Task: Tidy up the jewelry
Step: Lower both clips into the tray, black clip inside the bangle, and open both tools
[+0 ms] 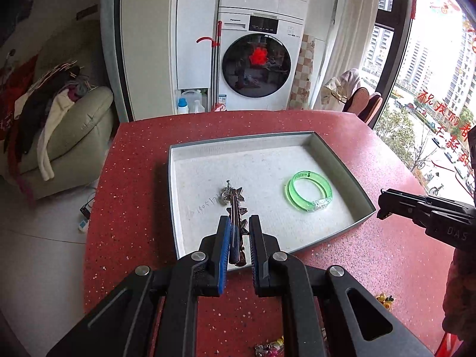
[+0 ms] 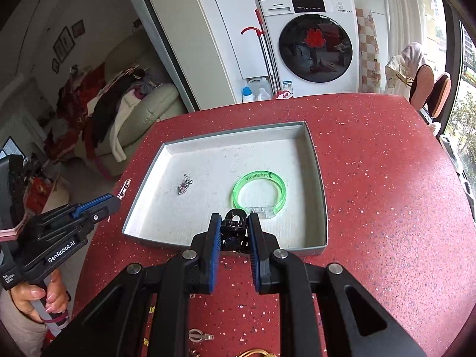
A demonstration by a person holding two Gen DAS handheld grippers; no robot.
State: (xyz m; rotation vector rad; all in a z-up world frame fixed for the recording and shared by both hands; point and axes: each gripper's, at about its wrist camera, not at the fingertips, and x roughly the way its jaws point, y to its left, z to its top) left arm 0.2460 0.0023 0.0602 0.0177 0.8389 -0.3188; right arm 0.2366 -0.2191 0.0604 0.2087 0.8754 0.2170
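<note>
A shallow grey tray (image 1: 339, 160) with a white lining sits on the red speckled countertop (image 1: 142, 178), its far edge toward the washing machine (image 1: 255, 59). The left gripper (image 1: 240, 223) is at the tray's near edge, its blue-padded jaws pressed on a long metal hair clip (image 1: 235, 208) with star-shaped decorations, which sticks forward from between the fingers over the white lining. In the right wrist view the same gripper (image 2: 114, 202) comes in from the tray's left side, and the clip (image 2: 124, 188) shows as a thin sliver at its tip, just outside the tray's left wall. The right gripper (image 2: 234, 226) is at the near edge of the tray (image 2: 319, 178), its jaws pinching a small black claw clip (image 2: 235, 226) whose spring coil faces up. Just beyond that clip, a translucent green bangle (image 2: 259, 192) lies flat on the lining in the right half of the tray, with a clear section on its near side. A small silver pendant (image 2: 183, 186) lies in the left half, well apart from the bangle. On the countertop near the person, outside the tray, more small pieces are scattered: a silver barrette (image 2: 199, 335), gold-coloured bits (image 2: 152, 309), and a yellow trinket (image 1: 385, 300). A hand (image 2: 44, 297) grips the left gripper's handle at the countertop's left edge.
</note>
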